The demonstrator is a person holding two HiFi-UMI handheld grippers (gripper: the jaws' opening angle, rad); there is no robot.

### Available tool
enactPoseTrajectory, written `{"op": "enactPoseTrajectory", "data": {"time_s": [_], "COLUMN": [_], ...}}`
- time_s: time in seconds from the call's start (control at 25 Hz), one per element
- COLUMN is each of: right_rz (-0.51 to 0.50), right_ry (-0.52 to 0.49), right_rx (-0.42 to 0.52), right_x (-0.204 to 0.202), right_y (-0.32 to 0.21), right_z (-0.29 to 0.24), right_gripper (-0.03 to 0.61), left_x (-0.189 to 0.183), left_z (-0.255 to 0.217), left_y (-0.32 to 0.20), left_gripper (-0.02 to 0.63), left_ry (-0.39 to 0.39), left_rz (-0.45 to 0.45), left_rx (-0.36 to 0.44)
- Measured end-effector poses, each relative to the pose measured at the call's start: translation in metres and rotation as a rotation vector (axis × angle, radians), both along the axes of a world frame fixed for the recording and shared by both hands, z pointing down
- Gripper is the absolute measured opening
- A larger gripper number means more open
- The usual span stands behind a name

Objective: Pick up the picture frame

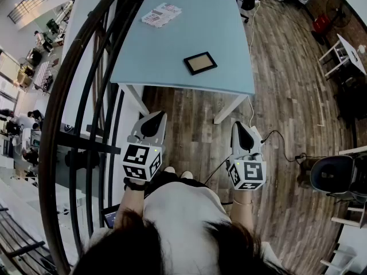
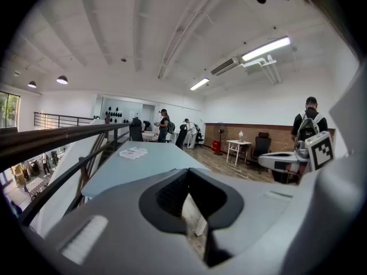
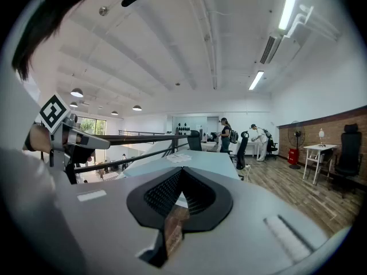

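Head view alone shows picture frame (image 1: 200,63) — on table (image 1: 172,44).

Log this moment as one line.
stage: pre-grasp | black-rimmed rectangular picture frame: flat on light-blue table, untouched | left gripper: shut, empty | right gripper: shut, empty

Ceiling tubes (image 2: 265,48) light everything brightly; fisheye bows the edges

- A wood-plank floor (image 1: 287,96) runs under a pale blue surface (image 1: 189,33) on white legs.
- A dark curved railing (image 1: 74,96) edges the left side, with a lower level beyond it.
- The white beamed ceiling (image 2: 114,33) carries strip lights (image 2: 265,48) and round lamps (image 2: 62,79).
- A brick wall (image 3: 327,128) closes the far right.
- A small white table (image 1: 344,56) and a grey chair (image 1: 335,173) stand to the right.
- Windows (image 2: 7,109) show daylight at far left.
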State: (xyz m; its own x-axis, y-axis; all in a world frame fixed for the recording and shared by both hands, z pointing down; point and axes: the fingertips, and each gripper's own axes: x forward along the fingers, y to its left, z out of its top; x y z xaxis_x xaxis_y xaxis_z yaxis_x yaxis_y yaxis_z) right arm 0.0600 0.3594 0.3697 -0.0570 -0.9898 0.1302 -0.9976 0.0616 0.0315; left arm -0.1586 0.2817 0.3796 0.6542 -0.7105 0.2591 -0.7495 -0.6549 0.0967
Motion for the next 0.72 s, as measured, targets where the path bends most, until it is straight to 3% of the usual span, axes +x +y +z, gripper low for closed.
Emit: {"op": "enactPoseTrajectory", "data": {"time_s": [0.4, 0.72], "right_rz": [-0.029, -0.021], "right_ry": [-0.034, -0.033], "right_rx": [-0.008, -0.005], "right_x": [0.009, 0.029], "right_y": [-0.009, -0.068], "right_z": [0.010, 0.014], "right_gripper": [0.003, 0.005], "left_x": [0.009, 0.032], "left_z": [0.010, 0.019], "left_y": [-0.008, -0.071], "left_gripper": [0.058, 0.058], "left_ry": [-0.002, 0.000], "left_rz": [-0.020, -0.003], "left_rx": [-0.010, -0.014]}}
